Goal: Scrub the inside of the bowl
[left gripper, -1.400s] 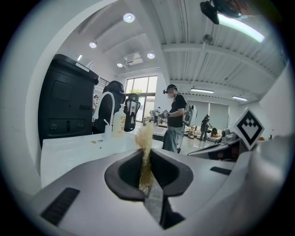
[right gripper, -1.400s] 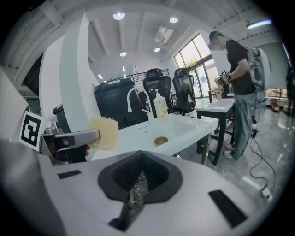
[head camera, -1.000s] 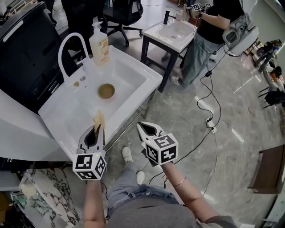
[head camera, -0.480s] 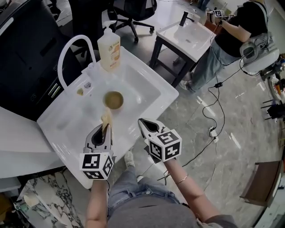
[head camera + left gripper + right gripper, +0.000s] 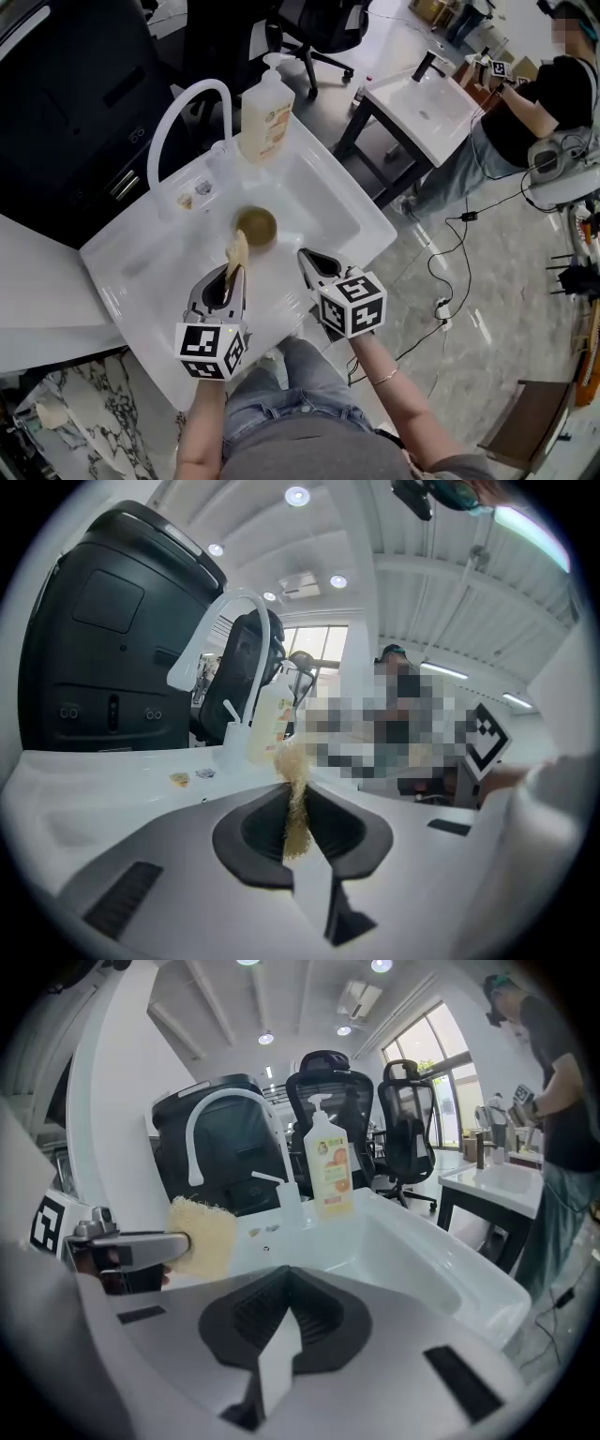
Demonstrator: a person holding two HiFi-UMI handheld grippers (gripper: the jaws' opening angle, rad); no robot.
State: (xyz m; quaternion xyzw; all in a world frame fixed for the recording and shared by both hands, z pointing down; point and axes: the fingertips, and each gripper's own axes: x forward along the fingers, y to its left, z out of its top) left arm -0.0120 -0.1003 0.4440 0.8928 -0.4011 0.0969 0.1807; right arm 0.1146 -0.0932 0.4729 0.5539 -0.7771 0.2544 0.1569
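A small brown bowl (image 5: 256,226) stands upright in the white sink (image 5: 328,202). My left gripper (image 5: 232,272) is shut on a tan scrubbing sponge (image 5: 236,253), whose tip reaches the bowl's near rim. Between the left jaws the sponge (image 5: 296,803) stands edge-on and pokes out past the tips. My right gripper (image 5: 307,257) hovers over the sink's front edge, shut and holding nothing. From the right gripper view the sponge (image 5: 204,1234) shows at the left. The bowl is hidden in both gripper views.
A soap pump bottle (image 5: 266,116) and a curved white faucet (image 5: 184,111) stand at the sink's back edge. A second sink table (image 5: 424,105) stands to the right with a person (image 5: 534,103) at it. Office chairs and floor cables lie beyond.
Both grippers have moved forward over the sink. The sponge in the left gripper has come up to the bowl's near rim. The right gripper stays shut and empty.
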